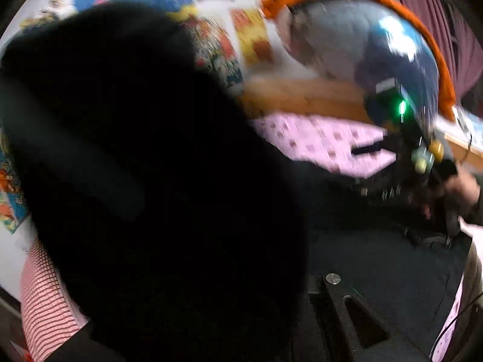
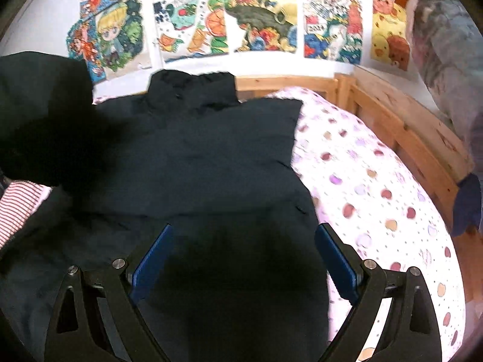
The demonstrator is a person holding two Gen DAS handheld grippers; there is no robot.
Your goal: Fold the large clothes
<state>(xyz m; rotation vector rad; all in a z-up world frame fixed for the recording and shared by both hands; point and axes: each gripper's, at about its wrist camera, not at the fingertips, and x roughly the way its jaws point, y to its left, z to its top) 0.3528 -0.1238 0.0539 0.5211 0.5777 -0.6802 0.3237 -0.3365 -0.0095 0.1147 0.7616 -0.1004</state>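
Note:
A large black padded jacket [image 2: 205,157] lies on the bed, collar toward the wall. My right gripper [image 2: 241,259] is open just above its lower part, blue pads [image 2: 151,262] wide apart, nothing between them. In the left wrist view a lifted black fold of the jacket [image 1: 135,166] fills most of the frame and hides my left gripper; only one black finger [image 1: 347,307] shows at the bottom. The same lifted fold shows at the left in the right wrist view [image 2: 42,114]. The other gripper [image 1: 422,157] and the hand holding it show at the right.
The bed has a pink dotted sheet [image 2: 377,199] and a wooden frame [image 2: 407,138]. Colourful posters [image 2: 259,15] cover the wall. A red-striped cloth [image 2: 18,208] lies at the left. A person with an orange-trimmed hood [image 1: 377,45] leans over the bed.

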